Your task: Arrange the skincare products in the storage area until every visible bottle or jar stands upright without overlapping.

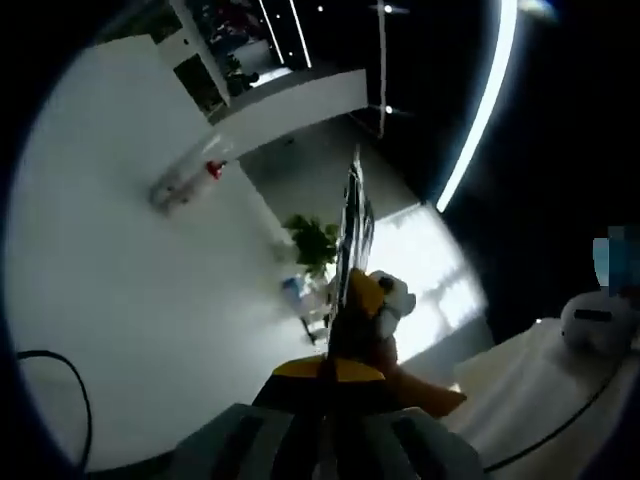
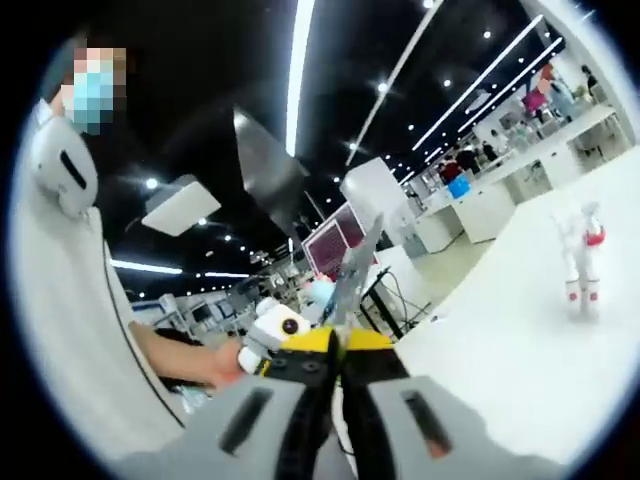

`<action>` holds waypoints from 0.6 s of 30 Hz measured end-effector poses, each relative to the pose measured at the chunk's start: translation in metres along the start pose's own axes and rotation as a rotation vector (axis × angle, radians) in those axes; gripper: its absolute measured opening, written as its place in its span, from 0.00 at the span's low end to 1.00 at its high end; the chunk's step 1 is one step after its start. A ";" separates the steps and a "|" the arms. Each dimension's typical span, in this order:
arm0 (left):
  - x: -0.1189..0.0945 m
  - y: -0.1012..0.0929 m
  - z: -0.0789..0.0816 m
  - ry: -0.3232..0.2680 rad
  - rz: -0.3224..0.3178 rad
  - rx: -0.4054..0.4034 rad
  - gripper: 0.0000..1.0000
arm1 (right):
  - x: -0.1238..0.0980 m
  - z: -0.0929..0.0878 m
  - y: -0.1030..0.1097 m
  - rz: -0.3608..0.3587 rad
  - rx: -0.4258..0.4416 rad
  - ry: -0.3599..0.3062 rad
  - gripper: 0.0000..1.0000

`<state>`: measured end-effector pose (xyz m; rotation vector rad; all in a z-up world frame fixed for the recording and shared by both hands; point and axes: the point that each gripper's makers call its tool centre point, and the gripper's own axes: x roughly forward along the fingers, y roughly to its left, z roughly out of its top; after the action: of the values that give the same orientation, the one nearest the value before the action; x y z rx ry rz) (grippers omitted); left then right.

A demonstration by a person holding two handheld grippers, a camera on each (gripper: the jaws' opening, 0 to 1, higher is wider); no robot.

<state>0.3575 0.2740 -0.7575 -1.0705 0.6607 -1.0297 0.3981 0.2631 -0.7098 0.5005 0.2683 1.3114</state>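
Note:
Both views point up and out into a large hall, away from any table. My left gripper rises from the bottom of the left gripper view with its two jaws pressed flat together and nothing between them. Just behind it is part of my right gripper, with a hand below it. In the right gripper view my right gripper is also shut and empty. To its left is the left gripper, held by a hand.
A person in a white top stands close on the left. A small white and red humanoid robot stands on the pale floor. A potted plant, desks and ceiling light strips lie farther off.

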 end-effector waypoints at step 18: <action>-0.007 0.035 0.023 -0.173 0.084 -0.124 0.00 | 0.007 -0.019 -0.046 -0.133 0.177 0.051 0.13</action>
<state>0.3859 0.2938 -0.7818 -1.2148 0.6296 -0.8215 0.4302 0.2655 -0.7479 0.5886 0.4558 1.1780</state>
